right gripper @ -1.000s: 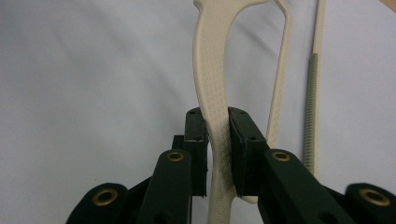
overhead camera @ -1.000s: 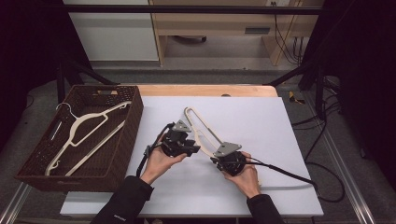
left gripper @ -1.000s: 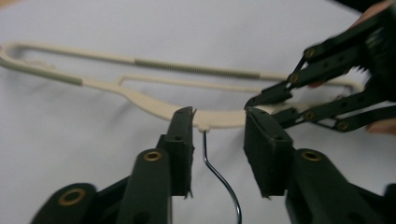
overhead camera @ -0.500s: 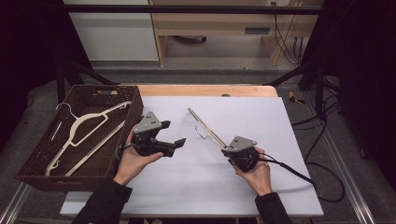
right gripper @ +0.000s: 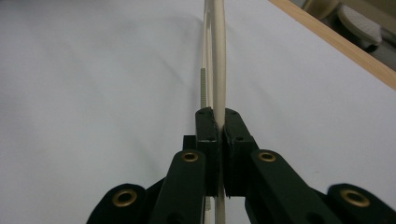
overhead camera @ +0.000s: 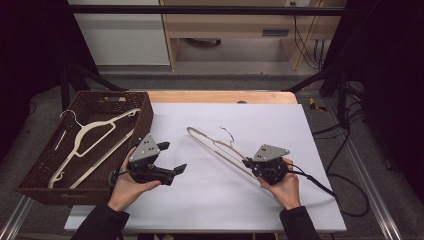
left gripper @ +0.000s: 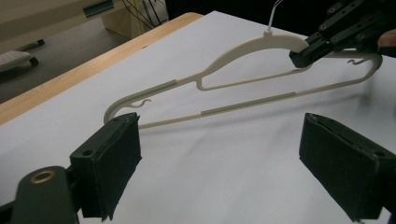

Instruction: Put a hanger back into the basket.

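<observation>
The left gripper (overhead camera: 172, 159) sits in the person's left hand (overhead camera: 127, 185) at the near left, jaws just opened wide with nothing between them, pointing right. The right gripper (overhead camera: 248, 162), cupped from below by the right hand (overhead camera: 282, 187), points left, its jaws pressed together on a thin bar.

— What colour is the hanger (overhead camera: 218, 147)?
— Cream, with a ribbed grey-green strip on the bar and shoulder.
— And the grippers?
— Black jaws on both; brass-coloured rivets, grey plates on top.
— The rest?
— White table (overhead camera: 310, 150) with a pale wood edge, dark brown woven basket (overhead camera: 146, 117).
</observation>
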Available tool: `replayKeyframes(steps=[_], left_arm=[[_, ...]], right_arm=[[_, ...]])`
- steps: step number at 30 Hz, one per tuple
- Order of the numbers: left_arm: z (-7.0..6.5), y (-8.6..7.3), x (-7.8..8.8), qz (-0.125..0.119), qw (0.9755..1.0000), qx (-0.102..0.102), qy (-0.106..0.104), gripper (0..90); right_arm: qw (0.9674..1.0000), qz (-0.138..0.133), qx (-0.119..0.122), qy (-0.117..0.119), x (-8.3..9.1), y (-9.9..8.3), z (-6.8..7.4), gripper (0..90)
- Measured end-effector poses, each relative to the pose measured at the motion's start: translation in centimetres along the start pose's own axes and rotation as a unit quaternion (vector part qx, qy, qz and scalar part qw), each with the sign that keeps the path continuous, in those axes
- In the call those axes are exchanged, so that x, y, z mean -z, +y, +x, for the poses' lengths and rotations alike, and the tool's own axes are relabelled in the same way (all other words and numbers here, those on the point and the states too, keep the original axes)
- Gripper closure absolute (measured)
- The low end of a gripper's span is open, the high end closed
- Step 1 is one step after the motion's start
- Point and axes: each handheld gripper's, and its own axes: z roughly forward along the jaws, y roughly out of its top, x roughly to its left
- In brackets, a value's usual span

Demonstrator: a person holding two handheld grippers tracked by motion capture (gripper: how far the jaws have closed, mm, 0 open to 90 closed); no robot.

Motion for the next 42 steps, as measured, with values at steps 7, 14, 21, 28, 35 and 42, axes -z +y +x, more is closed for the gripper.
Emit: replayKeyframes(steps=[7, 14, 21, 28, 35, 42], left_arm=[[-0.2, -0.7, -0.8, 0.016, 0.9998, -0.009, -0.009, 12.7], [-0.7, -1.0, -2.0, 0.033, 0.9988, -0.030, -0.020, 14.5], [-1.1, -1.3, -3.8, 0.066, 0.9954, -0.049, -0.048, 29.1], [-1.5, -1.3, -4.9, 0.077, 0.9939, -0.057, -0.054, 51.1], [-1.9, -1.2, -5.0, 0.095, 0.9909, -0.074, -0.061, 67.3], [-2.2, -1.0, -4.5, 0.101, 0.9901, -0.053, -0.082, 76.6]], right_arm=[[0.9964, -0.022, 0.011, 0.081, 0.4, 0.8, 1.0, 87.6], [0.9889, -0.029, 0.017, 0.144, -0.3, 1.7, 2.5, 87.6], [0.9845, -0.017, 0.022, 0.173, -1.3, 2.0, 3.6, 87.6], [0.9805, -0.014, 0.024, 0.195, -1.5, 2.0, 3.8, 87.6], [0.9788, -0.007, 0.026, 0.203, -1.7, 1.9, 3.8, 87.4], [0.9850, -0.015, 0.013, 0.171, -1.4, 1.9, 3.4, 77.5]])
